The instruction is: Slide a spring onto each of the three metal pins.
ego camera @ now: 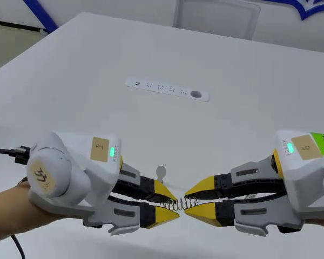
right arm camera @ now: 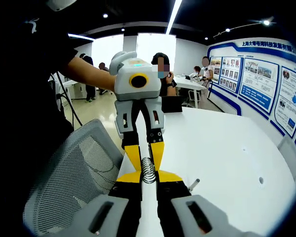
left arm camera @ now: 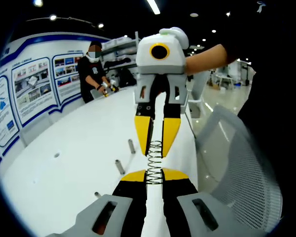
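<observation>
Spring (ego camera: 179,204): lower centre of the head view, bridging both claws.
Left gripper (ego camera: 176,206): clamped on one spring end.
Right gripper (ego camera: 186,200): pinched on the other end.
Metal pins (left arm camera: 119,167): upright on the table (ego camera: 232,124), lower left in the left gripper view.
Technique: hold with one claw only; line the coil's open end up with a pin.
Writing: the handwritten sticker (ego camera: 100,149) is unreadable.

One spring (ego camera: 179,204); three pins (left arm camera: 120,167) (one barely visible); two grippers (ego camera: 170,208) (ego camera: 197,202); one power strip (ego camera: 167,89).

Both ends of the spring (ego camera: 182,204) lie hidden between the tips of the left gripper (ego camera: 176,206) and the right gripper (ego camera: 187,201). The head view's right edge cuts off the right gripper's housing. In the right gripper view, a jaw hides the base of one pin (right arm camera: 193,185).
</observation>
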The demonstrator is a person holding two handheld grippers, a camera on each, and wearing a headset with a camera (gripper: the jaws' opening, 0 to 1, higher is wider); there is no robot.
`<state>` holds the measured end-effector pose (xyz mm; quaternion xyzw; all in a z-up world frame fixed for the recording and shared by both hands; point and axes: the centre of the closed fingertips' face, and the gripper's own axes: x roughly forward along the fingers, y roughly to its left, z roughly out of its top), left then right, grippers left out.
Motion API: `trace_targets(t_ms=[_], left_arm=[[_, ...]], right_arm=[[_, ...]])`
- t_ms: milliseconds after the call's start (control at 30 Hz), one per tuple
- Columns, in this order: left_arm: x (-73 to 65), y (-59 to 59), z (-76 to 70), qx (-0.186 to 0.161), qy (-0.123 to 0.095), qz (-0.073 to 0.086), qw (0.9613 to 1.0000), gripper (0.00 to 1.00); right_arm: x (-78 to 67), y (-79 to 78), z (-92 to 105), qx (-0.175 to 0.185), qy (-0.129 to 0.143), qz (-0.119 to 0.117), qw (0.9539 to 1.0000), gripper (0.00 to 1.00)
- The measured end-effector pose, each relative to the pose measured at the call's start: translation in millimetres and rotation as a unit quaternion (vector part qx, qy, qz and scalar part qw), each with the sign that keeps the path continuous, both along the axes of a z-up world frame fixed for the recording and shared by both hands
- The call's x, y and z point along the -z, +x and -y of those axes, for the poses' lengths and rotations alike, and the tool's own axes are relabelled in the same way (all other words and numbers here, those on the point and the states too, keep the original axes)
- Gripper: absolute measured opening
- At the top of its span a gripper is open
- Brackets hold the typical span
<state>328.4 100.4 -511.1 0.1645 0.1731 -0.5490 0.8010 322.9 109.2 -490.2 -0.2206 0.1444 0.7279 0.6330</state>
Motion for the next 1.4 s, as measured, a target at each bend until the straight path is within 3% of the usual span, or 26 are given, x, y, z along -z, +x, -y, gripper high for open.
trace_targets(t_ms=[233, 500, 800, 900, 1067, 1167, 1333, 1400], left_arm=[[-3.0, 4.3, -0.7, -0.011, -0.007, -0.002, 0.9999, 0.10], [0.8, 5.0, 3.4, -0.002, 0.005, 0.003, 1.0000, 0.10], [-2.6, 8.5, 5.3, -0.013, -0.007, 0.004, 0.9999, 0.10], [-3.7, 8.8, 5.1, -0.018, -0.017, 0.002, 0.9997, 0.10], [-5.9, 8.4, 5.4, -0.022, -0.025, 0.001, 0.9994, 0.10], [-6.8, 10.3, 4.4, -0.024, -0.025, 0.006, 0.9994, 0.10], [-3.0, 8.7, 2.3, -0.021, -0.016, 0.009, 0.9996, 0.10], [-2.8, 9.2, 2.1, -0.024, -0.018, 0.008, 0.9995, 0.10]], right_arm=[[-4.8, 3.4, -1.3, 0.010, 0.011, 0.002, 0.9999, 0.11], [-13.5, 0.6, -9.2, 0.010, 0.031, -0.003, 0.9995, 0.11], [-23.2, 1.4, -22.8, 0.011, 0.050, -0.004, 0.9987, 0.11], [-24.3, 1.4, -27.1, 0.016, 0.056, -0.017, 0.9982, 0.11], [-25.8, -0.5, -31.2, 0.015, 0.060, -0.017, 0.9979, 0.11], [-27.1, -0.8, -33.1, 0.012, 0.056, 0.009, 0.9983, 0.11], [-22.4, 1.2, -30.0, 0.018, 0.041, -0.011, 0.9990, 0.11], [-22.7, 0.7, -30.6, 0.018, 0.044, 0.002, 0.9989, 0.12]])
